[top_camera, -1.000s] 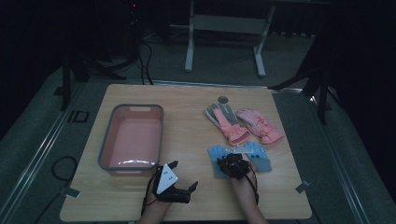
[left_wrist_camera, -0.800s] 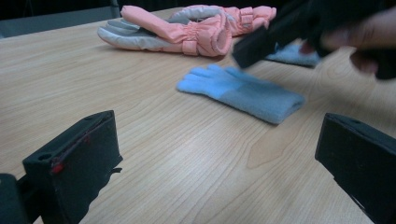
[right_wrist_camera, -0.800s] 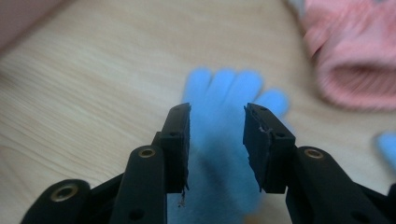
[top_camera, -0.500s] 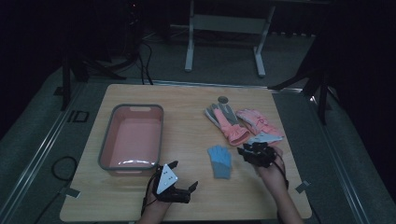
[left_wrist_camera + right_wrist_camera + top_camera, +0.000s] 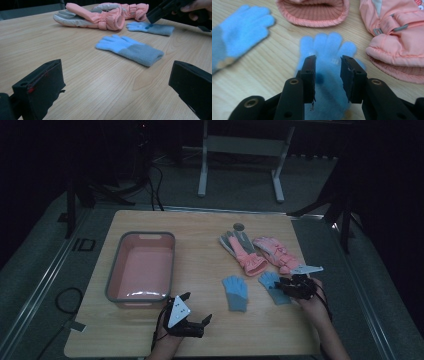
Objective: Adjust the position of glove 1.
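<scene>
A small blue glove (image 5: 274,287) is seen lying flat on the wooden table (image 5: 200,245), near its right front part, just below the cuffs of two pink winter gloves (image 5: 260,252). A second blue glove (image 5: 235,292) lies just beside it to the left, apart from it. A pink basin (image 5: 142,267) stands well apart on the left.

The right gripper (image 5: 327,62) is held low over the palm of the blue glove (image 5: 327,77); its jaws are partly spread, with fabric visible between them, but it cannot be told for certain whether the pads press into the knit. From the left gripper view one jaw tip appears to touch the fabric. The left gripper (image 5: 192,312) rests near the front edge with its jaws spread wide on nothing.

The glove is judged to be light, soft and limp: it will likely fold and dangle when lifted, and it is neither slippery nor fragile. A pinch of the knit at the palm or the ribbed cuff should be taken, since the thin fingers would probably slip out or stretch.
</scene>
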`<state>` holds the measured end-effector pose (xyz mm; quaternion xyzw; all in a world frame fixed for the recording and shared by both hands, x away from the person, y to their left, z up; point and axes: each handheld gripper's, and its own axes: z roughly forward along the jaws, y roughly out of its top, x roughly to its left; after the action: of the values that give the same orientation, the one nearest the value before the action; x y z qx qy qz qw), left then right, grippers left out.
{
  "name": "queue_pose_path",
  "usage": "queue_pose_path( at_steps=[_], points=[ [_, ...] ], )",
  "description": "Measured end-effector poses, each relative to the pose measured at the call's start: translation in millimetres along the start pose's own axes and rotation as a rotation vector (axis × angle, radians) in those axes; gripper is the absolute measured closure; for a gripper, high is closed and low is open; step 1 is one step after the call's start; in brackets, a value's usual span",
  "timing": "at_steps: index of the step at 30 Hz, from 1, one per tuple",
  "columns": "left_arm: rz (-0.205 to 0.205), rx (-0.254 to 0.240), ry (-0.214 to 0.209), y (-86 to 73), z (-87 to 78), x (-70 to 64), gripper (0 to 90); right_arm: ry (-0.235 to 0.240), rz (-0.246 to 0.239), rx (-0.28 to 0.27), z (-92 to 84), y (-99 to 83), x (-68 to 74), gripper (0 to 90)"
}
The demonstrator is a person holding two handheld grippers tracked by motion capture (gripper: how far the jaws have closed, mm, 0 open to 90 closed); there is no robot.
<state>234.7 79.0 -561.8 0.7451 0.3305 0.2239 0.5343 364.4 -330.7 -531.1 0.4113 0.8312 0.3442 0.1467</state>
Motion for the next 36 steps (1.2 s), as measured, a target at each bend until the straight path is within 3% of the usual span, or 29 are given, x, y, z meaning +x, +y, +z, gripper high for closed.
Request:
queue_pose_path(
  at_steps=[3,4,6,9,12,13,14,15,16,19,20,22,26,28,30,32,36],
  points=[
    [-0.003,0.002,0.001,0.0,0.1,0.1,0.0,0.023,-0.007,-0.001,6.1,-1.6,-1.3,63.7],
    [-0.001,0.001,0.002,0.1,0.1,0.0,0.0,0.013,-0.014,0.023,14.7,-4.3,-0.8,64.5],
    [0.003,0.001,0.003,0.0,0.1,-0.3,0.0,0.002,-0.007,0.004,16.1,-5.5,0.7,68.1],
    [0.004,0.002,0.004,0.0,0.1,-0.5,0.0,-0.048,0.007,-0.021,17.7,-7.6,7.3,80.3],
    [0.003,0.003,0.004,0.1,0.1,-0.4,0.0,-0.11,0.042,-0.036,19.3,-8.3,16.2,84.2],
    [0.003,0.003,0.004,0.1,0.1,-0.3,0.0,-0.13,0.072,-0.032,18.9,-7.7,18.9,85.1],
    [0.003,0.003,0.004,0.1,0.1,-0.3,0.0,-0.13,0.072,-0.032,18.9,-7.7,18.9,85.1],
    [0.002,0.002,0.004,0.1,0.1,-0.3,0.0,-0.143,0.106,-0.029,17.5,-6.7,22.1,85.7],
    [0.003,0.002,0.005,0.1,0.1,-0.4,0.0,-0.185,0.163,-0.035,9.9,-3.9,33.0,86.3],
    [0.004,0.002,0.006,0.1,0.0,-0.6,0.0,-0.202,0.241,-0.077,-7.6,0.7,46.1,86.5],
    [0.004,0.002,0.006,0.1,0.0,-0.6,0.0,-0.202,0.241,-0.077,-7.6,0.7,46.1,86.5],
    [0.004,0.0,0.01,0.0,0.1,-0.9,0.0,-0.223,0.277,-0.106,-21.3,4.9,60.8,86.4],
    [0.005,-0.002,0.01,-0.1,0.0,-1.0,0.0,-0.239,0.328,-0.14,-29.9,6.0,79.1,86.3],
    [0.003,-0.001,0.008,0.0,-0.1,-0.6,0.0,-0.237,0.346,-0.143,-26.3,5.8,86.5,86.2],
    [0.002,-0.002,0.007,-0.1,-0.2,-0.3,0.0,-0.274,0.344,-0.131,-20.0,4.1,90.7,86.2],
    [0.002,-0.001,0.005,-0.1,-0.3,-0.2,0.0,-0.275,0.381,-0.133,-14.1,0.0,91.9,86.2],
    [0.004,-0.002,0.004,-0.1,-0.3,-0.3,0.0,-0.302,0.376,-0.086,3.8,-9.9,93.6,86.0]
  ],
)
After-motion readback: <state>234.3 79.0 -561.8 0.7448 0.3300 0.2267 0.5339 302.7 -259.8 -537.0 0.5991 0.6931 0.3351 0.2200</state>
